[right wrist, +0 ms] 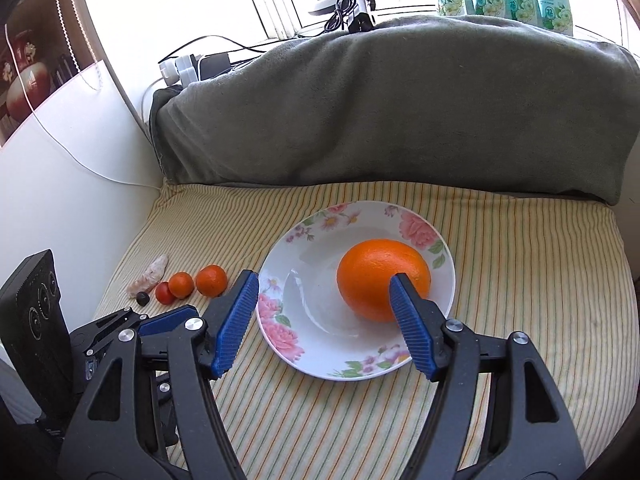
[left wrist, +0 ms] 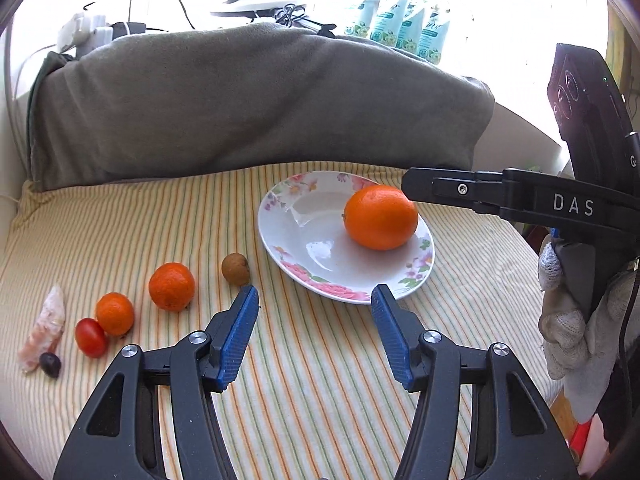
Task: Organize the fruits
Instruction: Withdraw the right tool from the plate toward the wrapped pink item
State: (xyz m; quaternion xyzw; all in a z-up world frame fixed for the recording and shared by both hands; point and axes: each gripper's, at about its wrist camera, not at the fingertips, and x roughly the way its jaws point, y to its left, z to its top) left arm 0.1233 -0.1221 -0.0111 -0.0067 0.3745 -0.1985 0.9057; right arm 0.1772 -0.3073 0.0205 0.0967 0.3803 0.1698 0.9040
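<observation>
A large orange lies on the right side of a white floral plate on a striped cloth. My right gripper hovers open over the plate's near side, its right finger in front of the orange and no pad pressing on it. My left gripper stands open and empty just before the plate's near rim. To its left lie a brown round fruit, two tangerines, a red tomato and a small dark fruit.
A pale pink lump lies at the row's left end. A grey blanket-covered bulk walls off the back of the cloth. Behind it are cables, a power strip and packets. A gloved hand holds the right gripper.
</observation>
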